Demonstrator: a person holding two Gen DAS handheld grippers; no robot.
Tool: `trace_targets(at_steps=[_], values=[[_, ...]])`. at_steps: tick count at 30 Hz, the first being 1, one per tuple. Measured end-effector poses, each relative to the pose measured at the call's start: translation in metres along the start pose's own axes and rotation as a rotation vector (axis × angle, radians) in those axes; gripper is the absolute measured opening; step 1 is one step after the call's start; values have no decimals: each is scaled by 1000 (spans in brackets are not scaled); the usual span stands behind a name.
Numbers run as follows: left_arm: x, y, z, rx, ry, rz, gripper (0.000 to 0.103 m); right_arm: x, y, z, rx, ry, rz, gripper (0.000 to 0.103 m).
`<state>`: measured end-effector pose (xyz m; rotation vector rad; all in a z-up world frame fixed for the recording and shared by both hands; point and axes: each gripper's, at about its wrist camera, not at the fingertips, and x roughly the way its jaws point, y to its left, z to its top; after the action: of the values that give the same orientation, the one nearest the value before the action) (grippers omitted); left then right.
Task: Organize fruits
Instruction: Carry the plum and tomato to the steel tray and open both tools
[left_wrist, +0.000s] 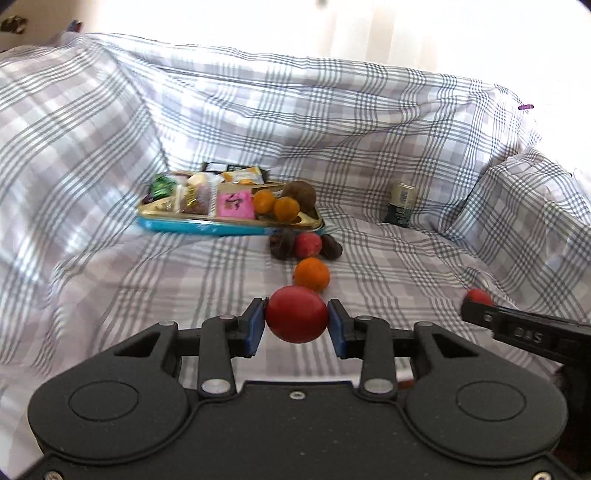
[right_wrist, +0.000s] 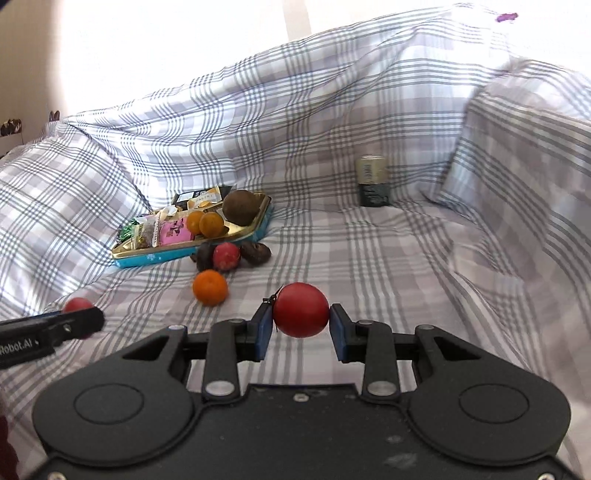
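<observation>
Left wrist view: the left gripper (left_wrist: 296, 320) pinches a smooth round red fruit (left_wrist: 296, 314) between its blue pads, lifted clear of the checked cloth (left_wrist: 147, 277), probably for carrying. Straight ahead lies a loose orange citrus (left_wrist: 311, 273); beyond it, the gold-rimmed blue tin tray (left_wrist: 221, 224).

Right wrist view: the right gripper (right_wrist: 301, 318) likewise clamps a second round red fruit (right_wrist: 301, 309); the tray sits ahead-left.
</observation>
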<state>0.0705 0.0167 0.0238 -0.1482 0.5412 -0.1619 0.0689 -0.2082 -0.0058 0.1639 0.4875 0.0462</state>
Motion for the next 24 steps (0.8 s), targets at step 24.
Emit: trace_targets(at_steps=[24], values=[[-48,-28,-63,79,51,-30,45,-89,21,-81,-51,-3,12,35]])
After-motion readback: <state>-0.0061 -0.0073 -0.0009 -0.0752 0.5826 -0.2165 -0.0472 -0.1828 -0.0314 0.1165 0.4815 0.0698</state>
